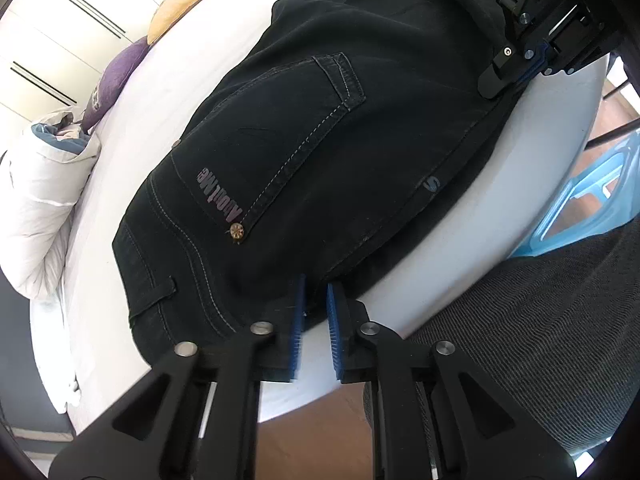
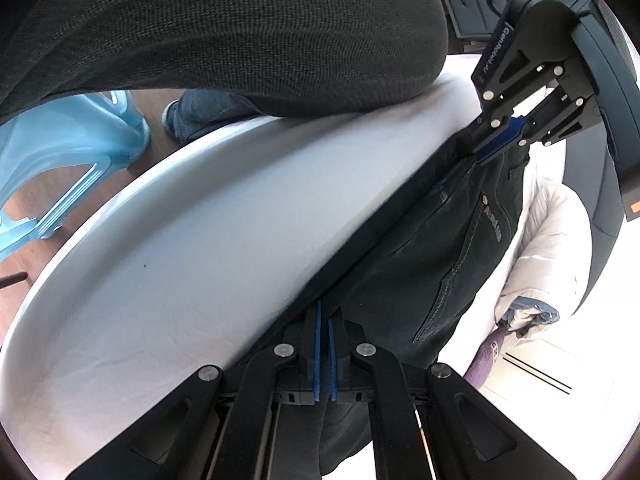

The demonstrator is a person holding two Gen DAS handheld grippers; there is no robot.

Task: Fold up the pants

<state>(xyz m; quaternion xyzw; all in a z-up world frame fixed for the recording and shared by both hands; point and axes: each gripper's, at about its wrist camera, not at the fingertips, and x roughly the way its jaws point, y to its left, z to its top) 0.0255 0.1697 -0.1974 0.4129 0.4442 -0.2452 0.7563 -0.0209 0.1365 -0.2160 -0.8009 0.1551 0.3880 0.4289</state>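
- Left tool (image 1: pixel 316 300): blue pads pinch the waist-end edge of the pants (image 1: pixel 320 140).
- Right tool (image 2: pixel 324 320): clenched on the pants' long edge.
- Pants lie flat on white bed (image 1: pixel 460 280), back pocket up.
- Beyond the pants: purple pillow (image 1: pixel 120 68), white duvet (image 1: pixel 44 208).

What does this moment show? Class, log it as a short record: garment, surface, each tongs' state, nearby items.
garment: black pants, lying flat, back pocket up
surface: white bed
left tongs: at the pants' near edge, pads narrowly apart, grip unclear
right tongs: shut on the pants' edge
nearby: white jacket, purple pillow, yellow pillow, blue stool
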